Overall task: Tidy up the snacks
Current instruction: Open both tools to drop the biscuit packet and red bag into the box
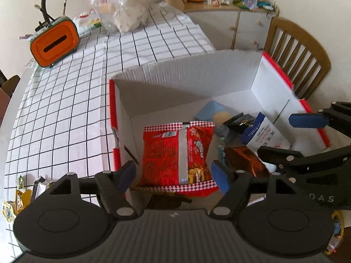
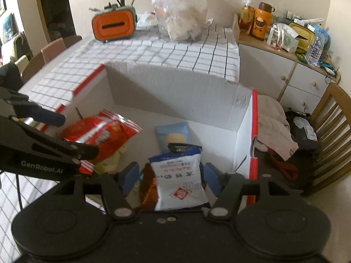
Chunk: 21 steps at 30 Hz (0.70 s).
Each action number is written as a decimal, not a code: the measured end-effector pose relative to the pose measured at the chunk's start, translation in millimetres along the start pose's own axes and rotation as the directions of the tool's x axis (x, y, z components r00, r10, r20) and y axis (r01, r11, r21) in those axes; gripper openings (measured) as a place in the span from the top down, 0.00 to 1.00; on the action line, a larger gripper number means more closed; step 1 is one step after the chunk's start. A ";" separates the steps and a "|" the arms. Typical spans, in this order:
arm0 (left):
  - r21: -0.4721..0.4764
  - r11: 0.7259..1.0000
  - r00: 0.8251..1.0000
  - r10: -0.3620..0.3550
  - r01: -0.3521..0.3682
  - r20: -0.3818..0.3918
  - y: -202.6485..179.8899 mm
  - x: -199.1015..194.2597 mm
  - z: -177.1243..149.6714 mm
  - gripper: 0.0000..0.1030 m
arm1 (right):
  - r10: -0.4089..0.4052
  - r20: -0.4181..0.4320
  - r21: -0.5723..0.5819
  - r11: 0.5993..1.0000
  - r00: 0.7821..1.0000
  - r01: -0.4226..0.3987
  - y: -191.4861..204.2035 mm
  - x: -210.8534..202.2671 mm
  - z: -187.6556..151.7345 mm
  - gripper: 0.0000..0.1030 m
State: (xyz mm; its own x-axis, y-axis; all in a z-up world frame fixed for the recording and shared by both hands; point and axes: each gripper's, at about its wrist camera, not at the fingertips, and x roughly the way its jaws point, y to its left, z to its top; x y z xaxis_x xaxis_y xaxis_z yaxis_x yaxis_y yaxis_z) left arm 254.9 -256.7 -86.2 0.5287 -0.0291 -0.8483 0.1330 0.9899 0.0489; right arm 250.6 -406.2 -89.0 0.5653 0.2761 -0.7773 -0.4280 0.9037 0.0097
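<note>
Now your left gripper [image 1: 175,173] hovers with its fingers spread wide and empty, the red snack bag [image 1: 177,155] lying flat between and just ahead of them inside the white box [image 1: 186,81]. Your right gripper [image 2: 169,176] is likewise wide apart, straddling the white-and-blue packet [image 2: 181,182] without pinching it. Both bags look light, soft, crinkly and probably slippery; take each by a sealed edge, gently, since the contents likely crush.
</note>
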 end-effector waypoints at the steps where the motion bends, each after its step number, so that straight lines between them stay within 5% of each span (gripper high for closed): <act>1: -0.005 1.000 1.000 -0.005 0.005 0.011 2.3 -5.0 -1.4 0.26 | 0.005 0.011 0.005 1.000 1.000 -0.005 1.0 -5.2 0.4 0.31; 21: -0.088 0.991 0.982 -0.082 0.098 0.172 80.4 -85.9 -44.6 0.17 | 0.130 0.166 0.089 0.985 0.978 -0.146 59.7 -74.2 17.8 0.07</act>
State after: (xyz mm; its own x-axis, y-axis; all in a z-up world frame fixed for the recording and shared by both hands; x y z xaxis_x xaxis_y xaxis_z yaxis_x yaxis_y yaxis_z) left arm 182.7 -168.4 -32.9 0.6522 -0.1338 -0.7461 0.1099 0.9906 -0.0816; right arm 195.7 -367.0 -19.5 0.6141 0.4415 -0.6542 -0.4417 0.8792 0.1787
